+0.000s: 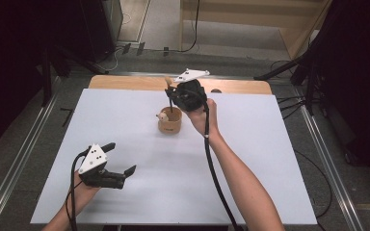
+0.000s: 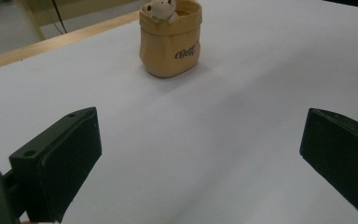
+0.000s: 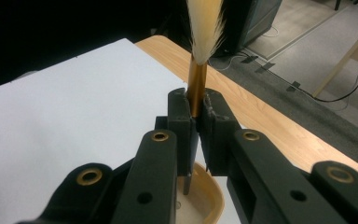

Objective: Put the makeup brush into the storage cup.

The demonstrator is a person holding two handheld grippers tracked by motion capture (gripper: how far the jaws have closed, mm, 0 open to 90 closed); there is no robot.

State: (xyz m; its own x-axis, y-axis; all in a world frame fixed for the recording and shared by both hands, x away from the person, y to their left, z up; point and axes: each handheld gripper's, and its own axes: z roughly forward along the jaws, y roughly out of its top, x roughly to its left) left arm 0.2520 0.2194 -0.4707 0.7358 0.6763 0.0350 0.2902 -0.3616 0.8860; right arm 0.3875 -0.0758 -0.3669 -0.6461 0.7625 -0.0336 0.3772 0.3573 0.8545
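**Brush held upright above the tan holder**

Right gripper: jaws clamped on the gold metal ferrule of a makeup brush with white, dark-tipped bristles, bristles up, dark handle end pointing down. Long axis of the brush near vertical, lying along the line into the tan, sack-shaped pot with a small cream animal figure on its rim. In the right gripper view, handle tip seen just over the pot's open mouth, directly below the jaws; whether already inside the rim, not resolvable. Judged next move: a straight descent along the brush's own axis, then release.

Left gripper: jaws spread wide, nothing between them, resting low over the near left of the white table surface, well apart from the pot. Right hand clearly the nearer one.

Possible obstruction: the figure on the pot's left rim. Bare wooden table edge beyond the pot; cables and dark stands on the floor farther off.
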